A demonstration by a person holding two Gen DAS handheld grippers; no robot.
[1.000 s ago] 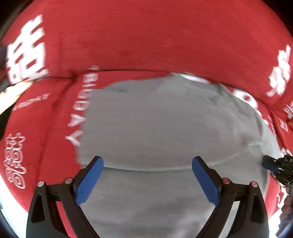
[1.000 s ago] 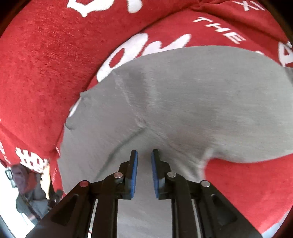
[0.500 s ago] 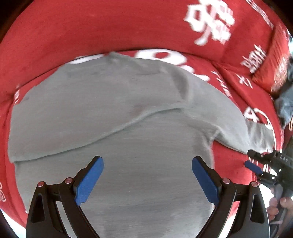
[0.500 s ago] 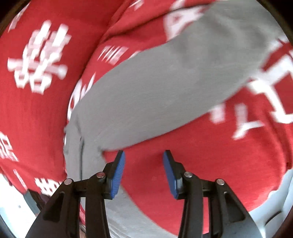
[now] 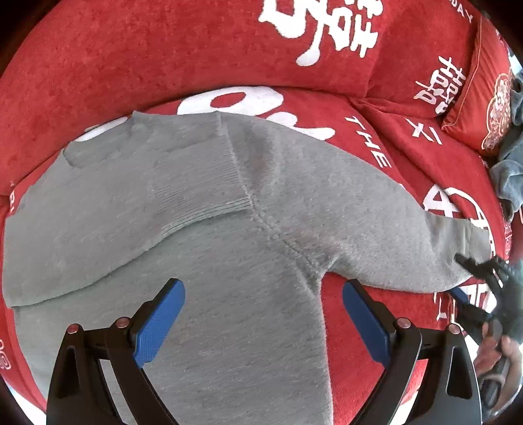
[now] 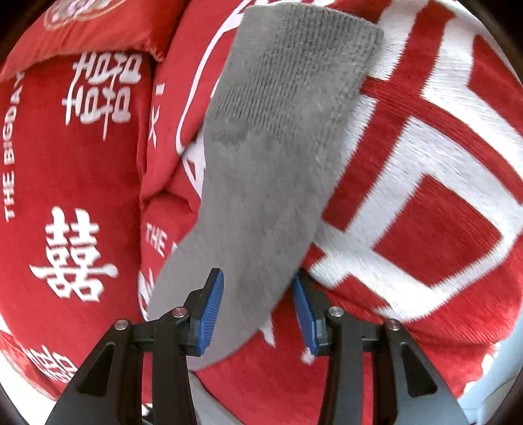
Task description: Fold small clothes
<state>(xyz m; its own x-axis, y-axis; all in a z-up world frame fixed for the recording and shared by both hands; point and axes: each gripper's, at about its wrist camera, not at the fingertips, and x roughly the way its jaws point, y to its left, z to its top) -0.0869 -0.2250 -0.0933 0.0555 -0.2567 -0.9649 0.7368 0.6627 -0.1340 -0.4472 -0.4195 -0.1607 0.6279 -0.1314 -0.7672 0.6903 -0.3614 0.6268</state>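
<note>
Grey knit sweater (image 5: 202, 235) lies spread on a red sofa cover (image 5: 130, 59) printed with white characters and lettering. Left gripper (image 5: 263, 318) hangs over the sweater's body, blue pads spread wide with nothing between them; grey knit fills the space under and ahead of the left finger, while the right finger sits over red cover just past the sweater's side edge. Ahead of this claw a ribbed band and a seam run diagonally, and one sleeve (image 5: 392, 242) stretches off to the claw's right. At that sleeve's far end the right gripper (image 5: 470, 281) shows as a dark shape by the cuff, a hand (image 5: 497, 353) behind it. From the right wrist camera, the right gripper (image 6: 258, 307) has its blue pads parted, straddling the sleeve (image 6: 268, 170); the grey fabric passes between the fingers, and whether the pads touch it cannot be told. The ribbed cuff (image 6: 307, 52) lies well ahead of this claw, flat on the cover's large white pattern. A red cushion (image 6: 85, 23) sits far ahead to the claw's left. Dark grey-blue cloth (image 5: 510, 176) is bunched at the far right of the left claw's view.
</note>
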